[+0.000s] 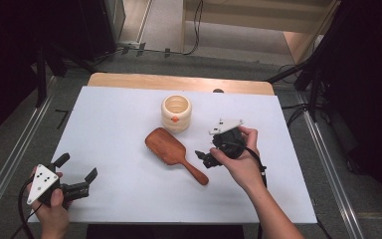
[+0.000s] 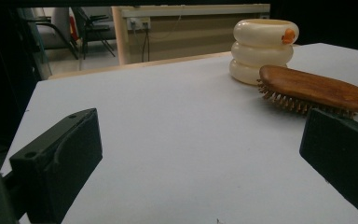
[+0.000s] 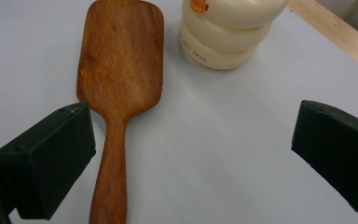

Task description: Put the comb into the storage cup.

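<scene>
Right gripper (image 1: 205, 155): jaws spread wide, nothing between the pads. In the right gripper view the two black jaws stand far apart at the lower corners, bare white surface between them.

Wooden hairbrush (image 1: 175, 154): lies bristles down on the white table top (image 1: 119, 189), just beside the right gripper. In the right gripper view its handle (image 3: 111, 172) runs up alongside the inner edge of the jaw at the left of that view, close to it but not gripped; whether they touch cannot be told. The paddle head (image 3: 121, 56) lies beyond that jaw's tip, back of the wood facing up.

Cream ringed holder (image 1: 176, 113): three stacked rounded rings, an orange mark on the upper ring, open at the top. It stands upright beyond the hairbrush head, farther out from the right jaws and just beside the head without clear contact. Small lettering on its lowest ring in the right gripper view is too small to read.

Left gripper (image 1: 77, 174): jaws released and wide apart, holding nothing. It sits near the table's front left corner, well apart from the hairbrush. In the left gripper view, plain white surface lies between the jaws; the hairbrush (image 2: 314, 91) shows past the jaw at the right of that view, bristles visible under its edge, with the cream holder (image 2: 263, 49) behind it.

Hands: one hand (image 1: 238, 162) grips the right gripper's body, the other hand (image 1: 54, 209) the left.
</scene>
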